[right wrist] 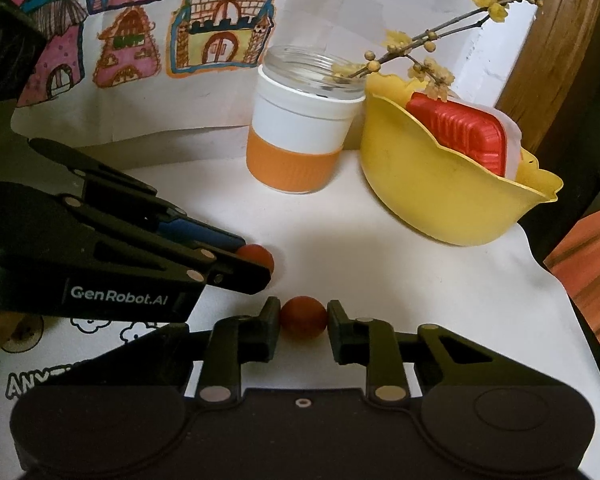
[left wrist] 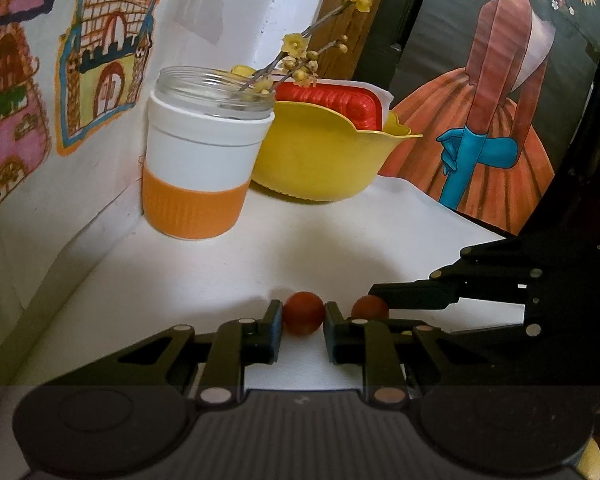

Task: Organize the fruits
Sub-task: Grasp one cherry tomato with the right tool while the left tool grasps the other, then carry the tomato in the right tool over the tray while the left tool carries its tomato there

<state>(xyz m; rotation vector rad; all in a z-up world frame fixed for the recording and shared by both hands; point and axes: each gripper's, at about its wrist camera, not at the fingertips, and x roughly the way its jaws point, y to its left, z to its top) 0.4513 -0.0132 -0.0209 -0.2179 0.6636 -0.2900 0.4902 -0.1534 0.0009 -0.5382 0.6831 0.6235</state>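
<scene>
Two small round red fruits lie close together on the white table top. My left gripper (left wrist: 303, 320) is shut on the left red fruit (left wrist: 303, 314), both fingers pressing its sides. The right gripper (right wrist: 303, 322) is shut on the other red fruit (right wrist: 303, 317). In the left wrist view that second fruit (left wrist: 368, 308) shows half hidden under the right gripper's finger (left wrist: 412, 296). In the right wrist view the left gripper's finger (right wrist: 228, 272) reaches in from the left and the first fruit (right wrist: 258, 257) peeks out at its tip. A yellow bowl (right wrist: 440, 196) stands behind.
The yellow bowl (left wrist: 320, 164) holds a red ribbed tray (left wrist: 332, 104). Beside it stands a glass cup with a white and orange sleeve (left wrist: 200, 168) and a twig of yellow blossoms (left wrist: 300, 52). Drawings cover the wall on the left, and a painting leans at the right.
</scene>
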